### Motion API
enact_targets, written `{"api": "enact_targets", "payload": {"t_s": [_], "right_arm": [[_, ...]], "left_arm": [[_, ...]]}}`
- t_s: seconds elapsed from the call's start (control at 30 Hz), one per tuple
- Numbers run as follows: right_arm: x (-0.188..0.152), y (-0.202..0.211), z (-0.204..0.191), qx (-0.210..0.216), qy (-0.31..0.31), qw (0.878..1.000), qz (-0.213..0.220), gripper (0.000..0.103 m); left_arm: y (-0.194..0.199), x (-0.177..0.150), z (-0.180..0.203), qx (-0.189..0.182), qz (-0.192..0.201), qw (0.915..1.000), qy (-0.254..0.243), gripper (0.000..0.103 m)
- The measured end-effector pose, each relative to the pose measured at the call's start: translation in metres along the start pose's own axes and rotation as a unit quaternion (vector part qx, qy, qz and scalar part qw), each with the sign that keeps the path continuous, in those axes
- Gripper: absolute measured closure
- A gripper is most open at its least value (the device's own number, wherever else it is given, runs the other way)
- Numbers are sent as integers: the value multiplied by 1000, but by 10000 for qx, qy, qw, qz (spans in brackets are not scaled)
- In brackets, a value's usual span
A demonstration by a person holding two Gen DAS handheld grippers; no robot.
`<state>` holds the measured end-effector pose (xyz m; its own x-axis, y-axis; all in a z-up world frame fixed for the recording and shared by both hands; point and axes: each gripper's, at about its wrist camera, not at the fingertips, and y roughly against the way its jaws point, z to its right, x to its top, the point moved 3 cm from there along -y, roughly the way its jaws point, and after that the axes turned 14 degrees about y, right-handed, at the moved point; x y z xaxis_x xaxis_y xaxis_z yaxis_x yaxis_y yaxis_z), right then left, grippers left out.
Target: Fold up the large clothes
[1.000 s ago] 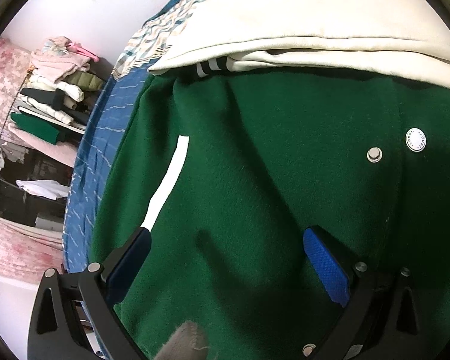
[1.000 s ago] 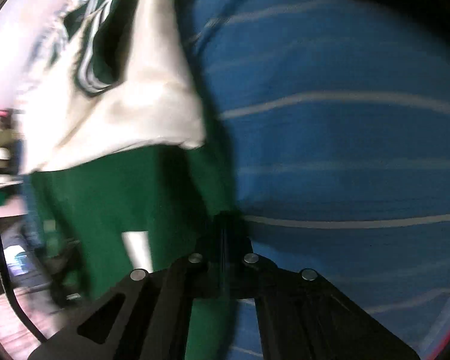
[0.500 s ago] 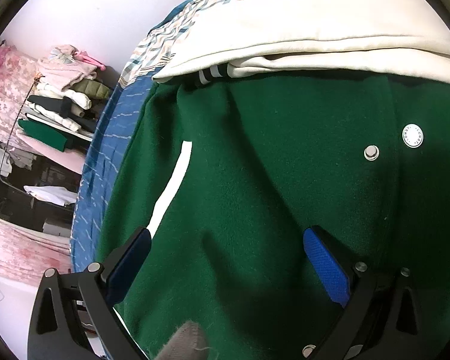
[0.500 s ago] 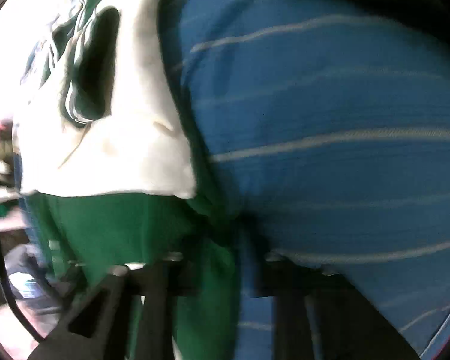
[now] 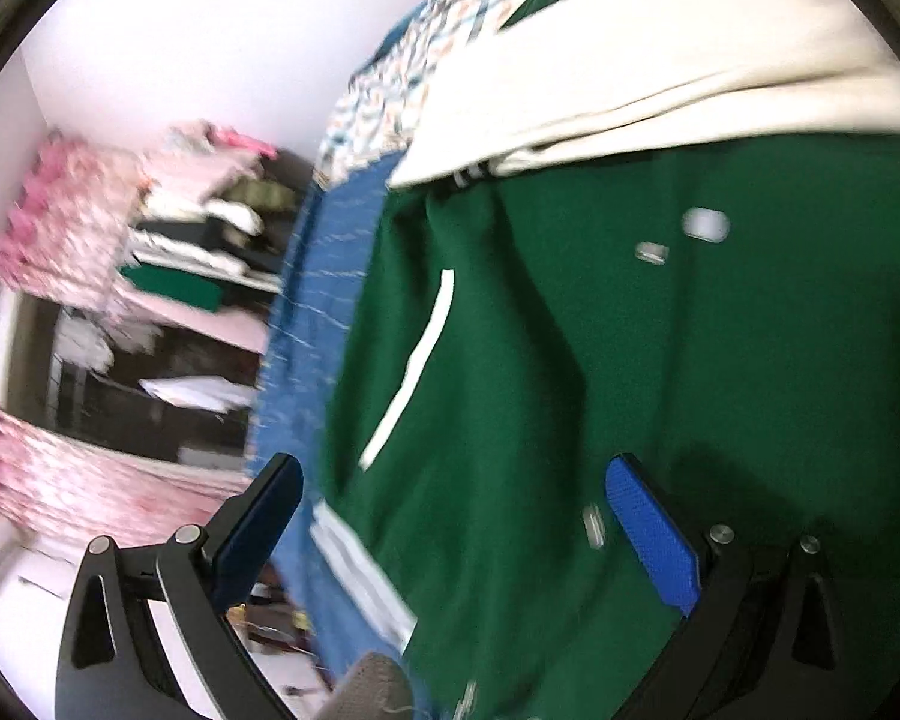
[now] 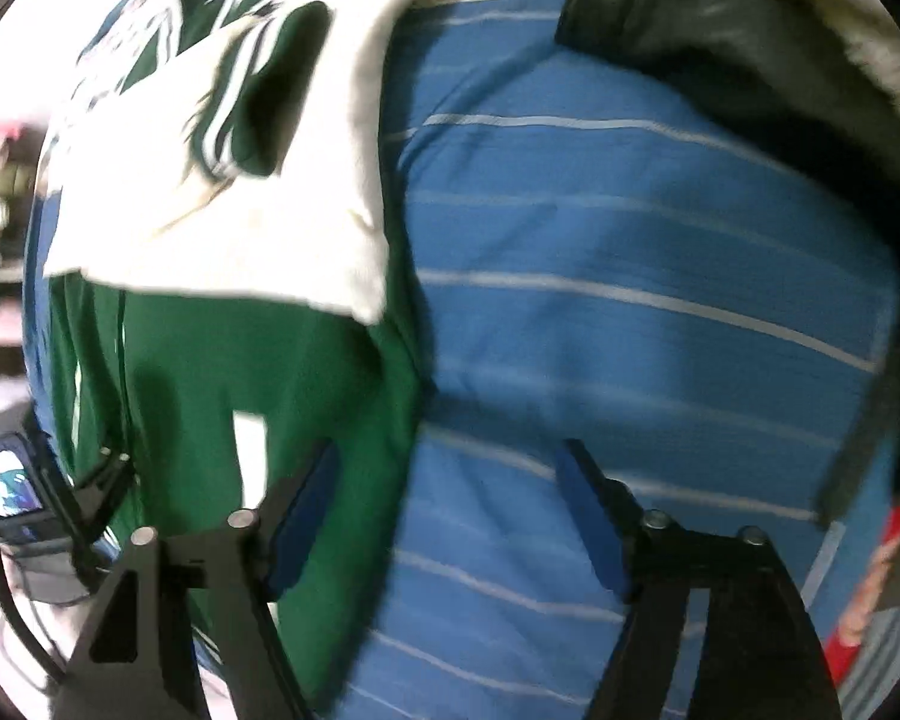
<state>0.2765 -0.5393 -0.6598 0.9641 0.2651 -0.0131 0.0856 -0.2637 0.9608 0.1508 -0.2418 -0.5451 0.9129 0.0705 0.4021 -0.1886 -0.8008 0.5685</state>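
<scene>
A green varsity jacket [image 5: 660, 360] with cream sleeves [image 5: 660, 60] lies on a blue striped bedspread [image 5: 306, 324]. A cream sleeve is folded across its top, and a white pocket stripe [image 5: 414, 360] and snap buttons [image 5: 705, 223] show. My left gripper [image 5: 450, 510] is open and empty, just above the jacket's lower left hem. In the right wrist view the jacket [image 6: 210, 372] lies at the left with its cream sleeve [image 6: 222, 222] on it. My right gripper [image 6: 447, 510] is open and empty over the jacket's right edge and the bedspread [image 6: 630, 300].
A shelf with folded clothes [image 5: 210, 228] and pink floral fabric [image 5: 60, 216] stands left of the bed. A patterned pillow [image 5: 402, 96] lies at the head. A dark leather garment [image 6: 720, 30] lies at the bedspread's upper right. A device with a lit screen [image 6: 15, 492] sits at the lower left.
My right gripper was shut on the jacket's edge; it has opened and let the cloth go. My left gripper has shifted left toward the jacket's hem, staying open.
</scene>
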Motion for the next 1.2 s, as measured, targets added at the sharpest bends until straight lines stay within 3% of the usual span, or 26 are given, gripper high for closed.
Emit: {"api": "enact_targets", "payload": {"t_s": [0.17,0.3,0.4,0.57,0.63,0.7,0.8,0.9,0.93,1.0,1.07,1.13,1.2], "right_arm": [[-36,25,15,-211,170,9994,-211,27],[-67,34,32,-192,-51,9991,-377,27],[-83,39,67,-196,-264,9985,-442,27],[-88,39,92,-195,-562,9972,-459,27],[-87,39,100,-158,-548,9974,-446,27],[-79,40,104,-42,-487,9979,-437,27],[-64,31,102,298,-372,9983,-344,27],[-29,16,86,1034,-125,9945,75,25],[-17,9,78,1209,-54,9925,186,20],[16,-1,71,1626,45,9858,408,18],[45,-10,62,2087,28,9760,615,18],[79,-21,53,2706,-156,9590,824,18],[109,-32,45,3204,-355,9418,950,18]], "left_arm": [[103,-55,31,119,333,9962,-791,0],[160,-91,63,-255,347,9925,-1141,0],[183,-114,92,-491,324,9880,-1425,0],[159,-123,128,-308,117,9863,-1617,0],[141,-110,126,-313,-45,9905,-1335,0],[125,-92,116,-60,-89,9947,-1020,0],[91,-66,92,195,-249,9979,-570,0],[73,-47,68,27,-352,9993,-144,0],[72,-43,62,4,-312,9995,-84,1],[76,-39,52,-134,-201,9997,31,15],[83,-37,46,-393,-186,9990,134,54],[91,-34,44,-666,-141,9976,158,80],[95,-33,43,-794,-140,9965,204,85]]}}
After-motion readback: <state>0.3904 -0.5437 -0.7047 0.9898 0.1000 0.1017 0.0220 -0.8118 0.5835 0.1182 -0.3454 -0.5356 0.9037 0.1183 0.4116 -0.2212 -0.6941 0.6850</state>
